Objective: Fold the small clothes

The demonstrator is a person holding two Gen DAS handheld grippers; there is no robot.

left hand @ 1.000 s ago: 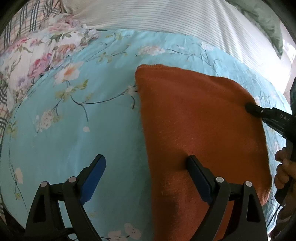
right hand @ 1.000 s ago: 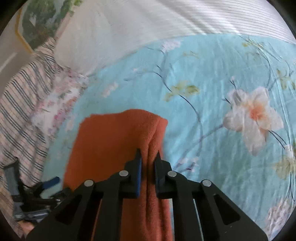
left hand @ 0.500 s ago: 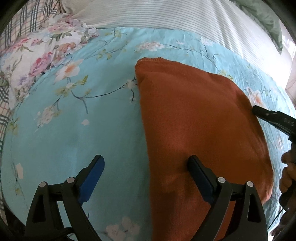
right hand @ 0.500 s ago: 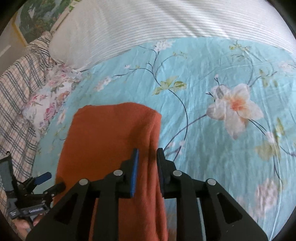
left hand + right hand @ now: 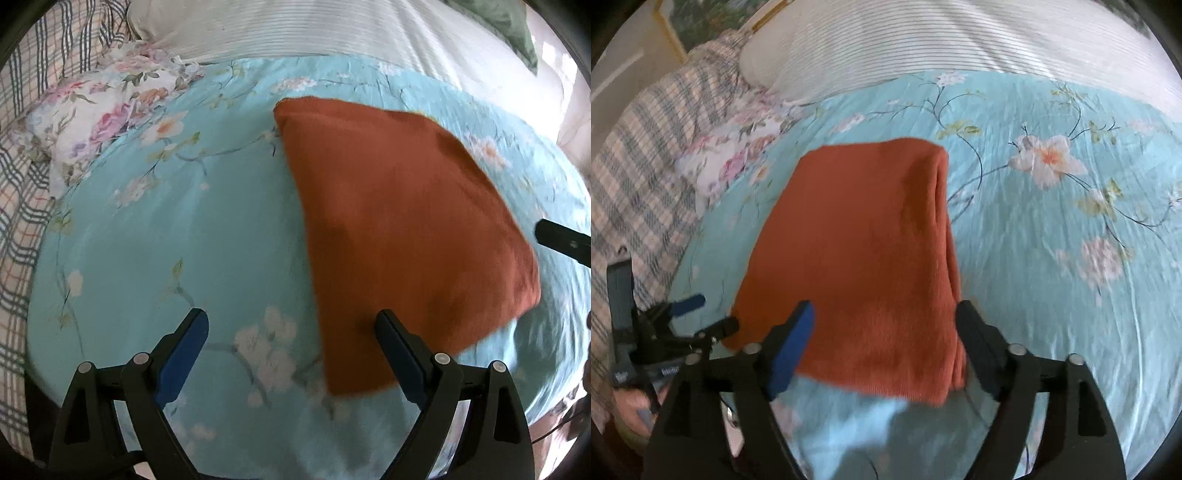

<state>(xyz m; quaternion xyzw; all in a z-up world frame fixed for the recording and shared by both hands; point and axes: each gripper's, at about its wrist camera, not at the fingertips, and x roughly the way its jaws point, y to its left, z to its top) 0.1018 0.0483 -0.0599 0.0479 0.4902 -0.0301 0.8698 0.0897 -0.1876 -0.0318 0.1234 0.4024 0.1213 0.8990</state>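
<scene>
**Folded garment at rest, both grippers open**

At the centre right of the left wrist view lies the rust-orange knitted garment (image 5: 402,229), folded into a compact, roughly four-sided slab on the pale blue floral bedsheet (image 5: 184,229). Its left edge runs straight from the upper middle of the frame to the lower middle; its right corner points toward the frame's right edge. In the right wrist view the same garment fills the middle of the frame, and a doubled edge is visible down its right side, showing at least two layers stacked there.

The left gripper (image 5: 291,354) has its blue-padded fingers spread wide and holds nothing: one finger is seen over bare sheet, the other over the garment's lower edge, though whether that finger touches the cloth cannot be told. The right gripper (image 5: 886,339) is likewise spread wide and empty, its fingers framing the garment's near edge at the lower part of the frame. A dark tip of it enters the left wrist view at the right edge.

With neither tool clamped on cloth and the fabric lying flat, the fold in hand appears complete; the wide finger spacing suggests release rather than approach, though this is a judgement only.

A white-and-pink floral pillow (image 5: 99,110) and a plaid cloth (image 5: 646,155) occupy the upper left of both views; a white ribbed cover (image 5: 303,29) spans the top.
</scene>
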